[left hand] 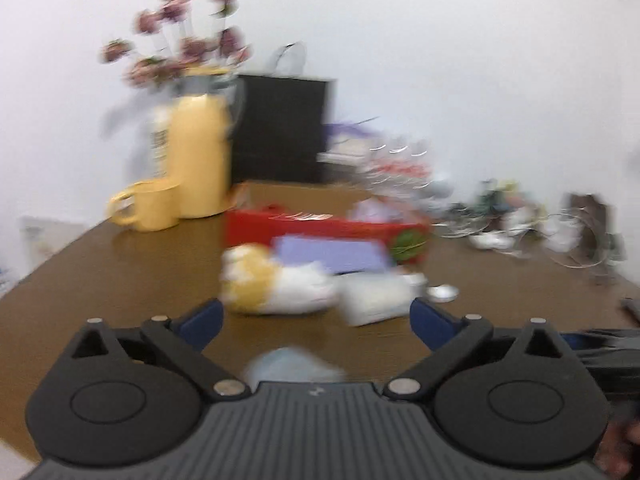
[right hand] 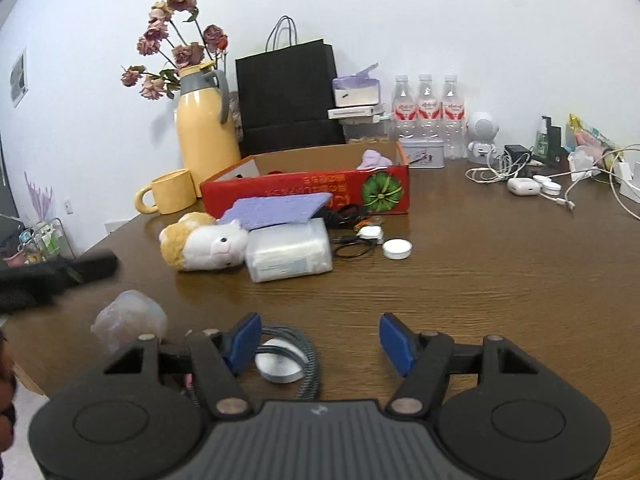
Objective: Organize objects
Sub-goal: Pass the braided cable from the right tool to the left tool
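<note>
Motion-blurred plush toy [left hand: 276, 284], red box [left hand: 324, 234]

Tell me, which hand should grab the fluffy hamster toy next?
Probably left. The left tongs are open and aimed at the hamster toy just ahead. The right tongs are open too, but the toy sits farther off, to their left.

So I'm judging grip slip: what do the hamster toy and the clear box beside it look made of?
The hamster toy looks like soft plush, with matte, fuzzy white and tan pile. The clear box looks like hard translucent plastic, smooth and slightly glossy, its white contents showing through.
</note>
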### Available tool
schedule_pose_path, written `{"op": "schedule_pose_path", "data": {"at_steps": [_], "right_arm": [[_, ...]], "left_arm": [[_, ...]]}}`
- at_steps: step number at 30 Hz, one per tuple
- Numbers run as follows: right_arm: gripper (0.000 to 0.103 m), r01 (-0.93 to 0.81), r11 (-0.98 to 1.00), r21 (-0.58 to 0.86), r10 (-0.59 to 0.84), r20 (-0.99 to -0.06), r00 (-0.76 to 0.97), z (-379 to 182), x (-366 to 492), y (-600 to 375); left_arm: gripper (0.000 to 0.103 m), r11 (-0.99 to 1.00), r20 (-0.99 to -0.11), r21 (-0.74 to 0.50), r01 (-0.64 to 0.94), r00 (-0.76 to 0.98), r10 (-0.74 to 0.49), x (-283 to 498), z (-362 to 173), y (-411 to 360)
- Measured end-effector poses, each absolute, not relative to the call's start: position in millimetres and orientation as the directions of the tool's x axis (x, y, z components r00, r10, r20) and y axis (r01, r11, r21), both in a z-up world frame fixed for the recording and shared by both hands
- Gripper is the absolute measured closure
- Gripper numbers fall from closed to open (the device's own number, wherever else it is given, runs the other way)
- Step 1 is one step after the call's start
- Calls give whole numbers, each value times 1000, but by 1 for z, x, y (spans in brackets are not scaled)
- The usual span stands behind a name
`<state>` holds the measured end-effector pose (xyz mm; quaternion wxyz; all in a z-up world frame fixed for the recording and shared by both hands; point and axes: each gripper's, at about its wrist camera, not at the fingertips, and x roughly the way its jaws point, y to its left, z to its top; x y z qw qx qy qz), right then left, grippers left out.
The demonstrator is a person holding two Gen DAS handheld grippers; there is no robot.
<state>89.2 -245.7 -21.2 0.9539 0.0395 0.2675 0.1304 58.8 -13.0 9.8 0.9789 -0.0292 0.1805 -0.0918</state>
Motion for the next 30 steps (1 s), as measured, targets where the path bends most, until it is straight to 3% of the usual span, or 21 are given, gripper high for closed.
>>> {"op": "schedule_pose_path", "data": {"at_steps": [1,4,5,7,10,11,12,13,14,15,17,18,20,24,26,29,30], "right_arm": [[37,-238,961,140,276,-506,817,-21,91,-248],[37,-354,928,112,349,-589,729,-27,102,-243],[37,-387,917,99,364,-607,706,-28,104,-241],[40,-450,890,66,380,-652,656,-33,112,-233],[42,-458,889,-9,318,-708,631,-39,126,-226],[48,-469,883,10,337,-709,619,-37,130,-228],[49,-497,867,31,367,-715,595,-36,133,-229],[51,-526,850,27,383,-717,582,-36,134,-228],[45,-524,851,30,390,-704,593,-35,139,-228],[24,-422,906,42,335,-679,653,-37,147,-232],[32,-347,937,23,269,-680,682,-45,150,-224],[40,-363,931,-34,255,-652,714,-45,143,-216],[39,-360,933,-22,256,-662,704,-42,142,-216],[33,-386,919,85,342,-662,667,-34,138,-234],[26,-384,911,153,390,-625,677,-26,142,-247],[26,-303,939,159,337,-586,737,-25,164,-268],[26,-262,958,120,281,-587,759,-29,174,-271]], "left_arm": [[6,967,-369,-65,245,895,-251,58,8,-22],[38,943,-477,11,333,831,-288,65,-8,-47],[45,941,-522,-1,340,802,-290,71,-15,-52],[50,938,-591,-65,341,744,-312,86,-30,-54],[49,954,-633,-112,280,720,-285,105,-45,-51],[51,955,-638,-113,275,717,-282,111,-47,-49],[55,954,-635,-101,284,719,-281,114,-48,-48],[71,947,-631,-76,313,720,-289,116,-49,-50],[79,935,-624,-81,344,715,-317,119,-50,-50],[79,931,-624,-98,352,707,-333,122,-50,-51],[82,931,-633,-88,355,702,-327,128,-50,-53],[82,928,-631,-90,362,700,-334,129,-50,-54],[81,925,-637,-121,361,687,-351,132,-50,-52],[76,939,-642,-64,339,706,-298,135,-49,-50],[47,943,-645,-28,332,714,-271,136,-49,-50],[22,943,-646,-34,332,713,-274,131,-46,-55],[19,936,-641,-49,347,708,-296,129,-44,-56]]}}
